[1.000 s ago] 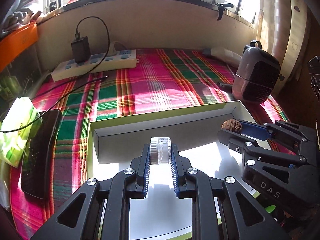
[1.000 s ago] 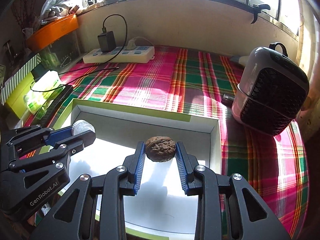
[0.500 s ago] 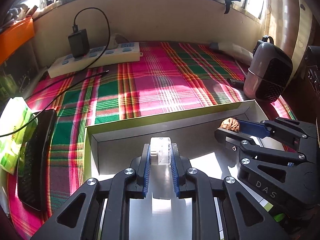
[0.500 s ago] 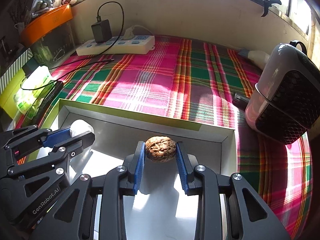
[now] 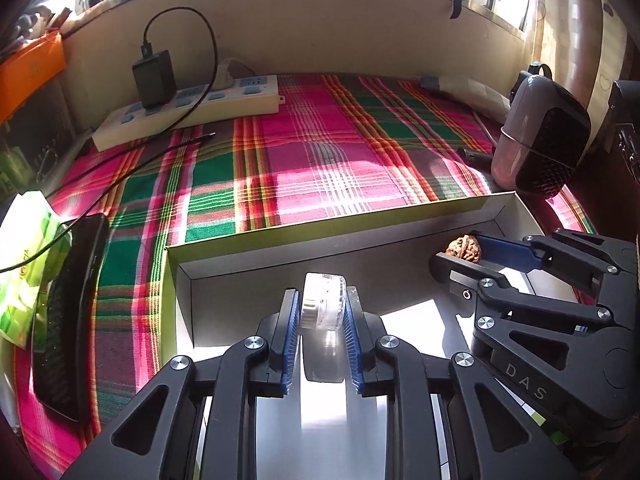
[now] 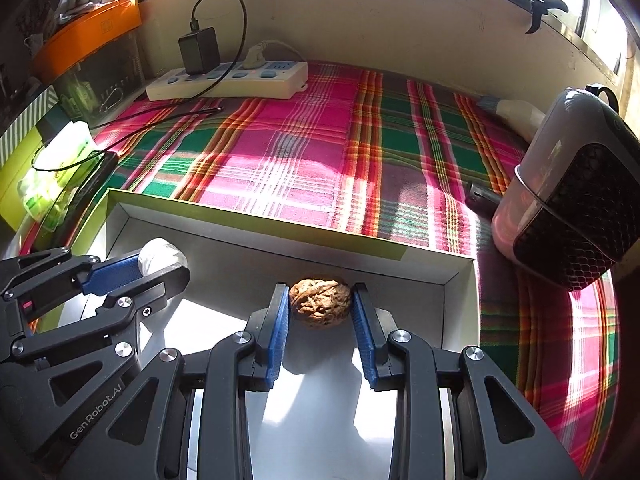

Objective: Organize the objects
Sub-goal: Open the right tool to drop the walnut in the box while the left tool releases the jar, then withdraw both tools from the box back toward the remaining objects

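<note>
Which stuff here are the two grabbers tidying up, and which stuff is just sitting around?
Part of the job:
walnut in right gripper
clear jar in left gripper
white box

Just lying about:
power strip
charger
heater
phone

We see a wrinkled brown walnut (image 6: 320,307) above the white box (image 5: 320,230) floor near its back wall, and at its 9 o'clock a clear, white-capped round container (image 5: 323,306) standing on edge.

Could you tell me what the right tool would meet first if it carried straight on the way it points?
Probably the far wall of the white box, just beyond the walnut that the right tool grips; how close it is stays unclear.
</note>
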`<state>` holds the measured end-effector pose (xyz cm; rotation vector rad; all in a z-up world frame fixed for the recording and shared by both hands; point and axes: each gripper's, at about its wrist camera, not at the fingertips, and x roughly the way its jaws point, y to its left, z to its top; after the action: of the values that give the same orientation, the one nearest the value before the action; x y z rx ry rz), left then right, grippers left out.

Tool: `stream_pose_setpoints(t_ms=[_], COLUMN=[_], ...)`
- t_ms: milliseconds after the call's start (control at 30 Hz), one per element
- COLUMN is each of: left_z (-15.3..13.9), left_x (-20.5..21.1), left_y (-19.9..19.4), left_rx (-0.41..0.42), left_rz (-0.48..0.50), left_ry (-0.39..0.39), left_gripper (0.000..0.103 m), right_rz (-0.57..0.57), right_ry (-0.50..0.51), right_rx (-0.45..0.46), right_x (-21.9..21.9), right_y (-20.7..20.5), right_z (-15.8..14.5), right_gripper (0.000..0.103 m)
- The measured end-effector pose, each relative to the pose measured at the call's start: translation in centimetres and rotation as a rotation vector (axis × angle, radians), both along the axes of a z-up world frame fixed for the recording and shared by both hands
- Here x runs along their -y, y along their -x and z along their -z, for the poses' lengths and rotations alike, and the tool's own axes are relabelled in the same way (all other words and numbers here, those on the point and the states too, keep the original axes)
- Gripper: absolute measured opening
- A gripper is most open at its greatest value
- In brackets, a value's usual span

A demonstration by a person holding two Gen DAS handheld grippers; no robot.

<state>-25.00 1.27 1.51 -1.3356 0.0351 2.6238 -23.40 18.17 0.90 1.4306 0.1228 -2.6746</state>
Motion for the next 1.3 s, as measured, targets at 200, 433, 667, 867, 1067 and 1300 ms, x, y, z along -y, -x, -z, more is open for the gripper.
stream_pose_setpoints(t_ms=[200,433,667,867,1067,1300], left_z=[-0.3,-1.0,-2.6,-3.4,-4.2,-4.6], left_x=[0.3,0.5,1.0,2.2,3.3,4.9], left_y=[-0.3,-1.3,-3.4,-5.3,-7.8,-11.0], left_rx=[0.000,-0.010,-0.061,-0.082,-0.119,-0.155], left_rz=[-0.005,-0.002,-0.012,-0.039,-0.050,-0.087], left_ry=[-0.013,-0.019,-0.023,-0.044,-0.048,-0.061], left_gripper=[0.026,0.030,0.030,0.030,0.030,0.030], right_rz=[0.017,0.042,0.069,0.086,0.092,0.114], right_ry=[0.007,0.023,0.058,0.079,0.088,0.103], right_rx=[-0.008,-0.016,-0.054,-0.089,-0.128,-0.159], right_x=[-0.1,-0.6,-1.2,-1.6,-1.8,-2.6], right_y=[-0.4,-1.1,-3.0,-5.2,-7.8,-10.9], right_z=[-0.1,-0.7,-2.1,-3.2,-4.2,-4.4], right_gripper=[0.052,0.055,0.055,0.055,0.055,0.055])
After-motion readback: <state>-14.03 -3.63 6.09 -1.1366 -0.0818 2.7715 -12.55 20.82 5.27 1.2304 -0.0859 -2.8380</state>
